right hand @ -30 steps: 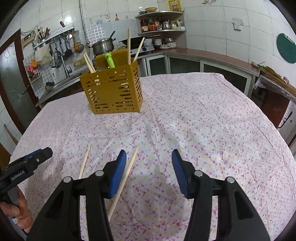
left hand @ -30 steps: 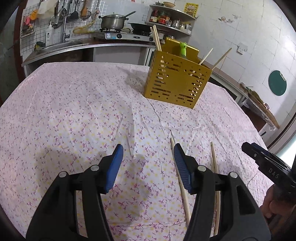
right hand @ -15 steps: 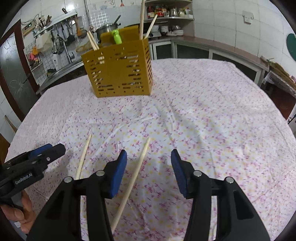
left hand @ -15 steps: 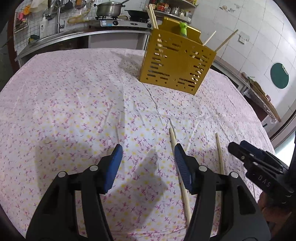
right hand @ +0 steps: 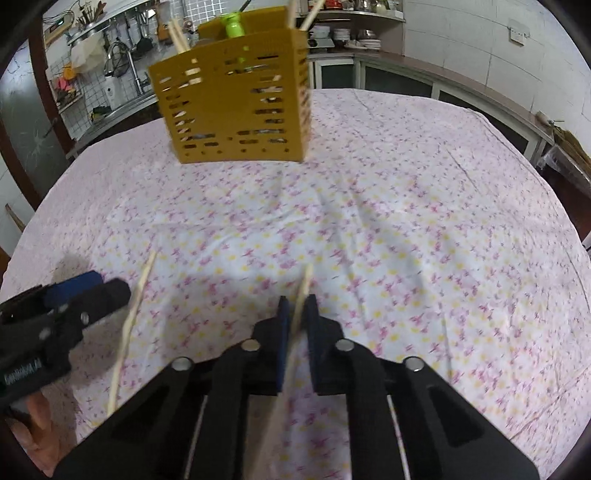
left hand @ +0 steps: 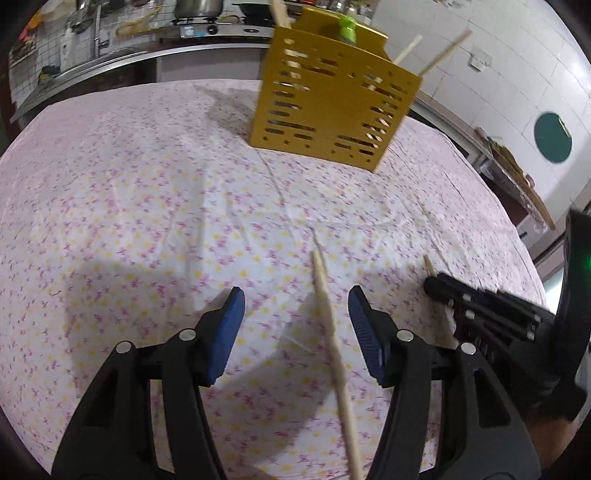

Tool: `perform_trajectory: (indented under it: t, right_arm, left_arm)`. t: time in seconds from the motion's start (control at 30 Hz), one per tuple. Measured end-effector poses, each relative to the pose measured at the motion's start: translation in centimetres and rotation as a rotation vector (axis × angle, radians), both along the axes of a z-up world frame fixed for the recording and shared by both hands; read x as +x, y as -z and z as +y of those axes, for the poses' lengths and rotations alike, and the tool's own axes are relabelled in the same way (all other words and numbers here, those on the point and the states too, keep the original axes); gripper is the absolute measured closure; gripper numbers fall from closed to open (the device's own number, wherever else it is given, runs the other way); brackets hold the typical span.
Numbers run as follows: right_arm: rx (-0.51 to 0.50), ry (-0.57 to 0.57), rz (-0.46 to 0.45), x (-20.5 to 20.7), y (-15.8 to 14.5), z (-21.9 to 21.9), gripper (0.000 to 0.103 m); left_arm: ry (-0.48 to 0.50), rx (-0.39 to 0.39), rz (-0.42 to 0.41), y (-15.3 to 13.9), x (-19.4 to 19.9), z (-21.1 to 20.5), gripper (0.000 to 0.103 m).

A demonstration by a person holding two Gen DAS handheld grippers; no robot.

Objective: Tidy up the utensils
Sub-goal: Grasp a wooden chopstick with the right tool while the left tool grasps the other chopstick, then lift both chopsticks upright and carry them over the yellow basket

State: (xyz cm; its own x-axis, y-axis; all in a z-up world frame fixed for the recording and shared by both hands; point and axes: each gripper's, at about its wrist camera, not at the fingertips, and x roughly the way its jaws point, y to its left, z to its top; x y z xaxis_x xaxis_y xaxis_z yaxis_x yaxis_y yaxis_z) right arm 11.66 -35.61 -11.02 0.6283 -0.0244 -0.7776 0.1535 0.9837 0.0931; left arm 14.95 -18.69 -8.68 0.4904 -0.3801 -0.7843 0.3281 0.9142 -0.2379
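Note:
A yellow slotted utensil holder [left hand: 334, 98] stands at the far middle of the table, with several chopsticks and a green-handled utensil in it; it also shows in the right wrist view [right hand: 236, 98]. My left gripper [left hand: 295, 326] is open, its jaws on either side of a wooden chopstick [left hand: 332, 343] lying on the cloth. My right gripper [right hand: 298, 317] is shut on a second chopstick [right hand: 303, 291]. That gripper shows at the right of the left wrist view [left hand: 480, 310]. The first chopstick [right hand: 129, 328] lies left of it.
The table wears a white cloth with pink and yellow flowers [left hand: 147, 192]. A kitchen counter with a sink, stove and pot [left hand: 199, 7] runs behind it. Shelves with jars [right hand: 354, 22] and a tiled wall stand at the back right.
Both grippers moved forward and down toward the table. My right gripper closed on the right chopstick. My left gripper shifted so the left chopstick lies between its open jaws.

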Motion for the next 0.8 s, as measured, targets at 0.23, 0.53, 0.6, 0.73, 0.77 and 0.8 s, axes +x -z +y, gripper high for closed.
perform_trajectory:
  t: [0.23, 0.53, 0.6, 0.73, 0.77, 0.8]
  right_arm:
    - [-0.002, -0.024, 0.000, 0.2, -0.1, -0.3, 0.097]
    - [0.019, -0.041, -0.006, 0.3, -0.3, -1.0, 0.097]
    - [0.024, -0.039, -0.018, 0.1, -0.6, -1.3, 0.097]
    - [0.052, -0.028, -0.057, -0.4, -1.8, -2.1, 0.097]
    - [0.057, -0.024, -0.068, -0.6, -2.2, -2.2, 0.097]
    - [0.066, -0.021, -0.078, -0.7, -2.5, -2.4, 0.097]
  left_arm:
    - [0.014, 0.090, -0.013, 1.2, 0.6, -2.3, 0.055]
    - [0.025, 0.134, -0.055, 1.0, 0.9, -2.1, 0.098]
    - [0.019, 0.097, -0.049, 0.5, 0.8, -1.5, 0.099]
    - [0.020, 0.059, -0.088, -1.4, 0.2, -0.7, 0.103]
    - [0.017, 0.046, -0.098, -1.9, 0.1, -0.3, 0.103]
    - [0.015, 0.042, -0.102, -2.1, 0.0, -0.1, 0.103]
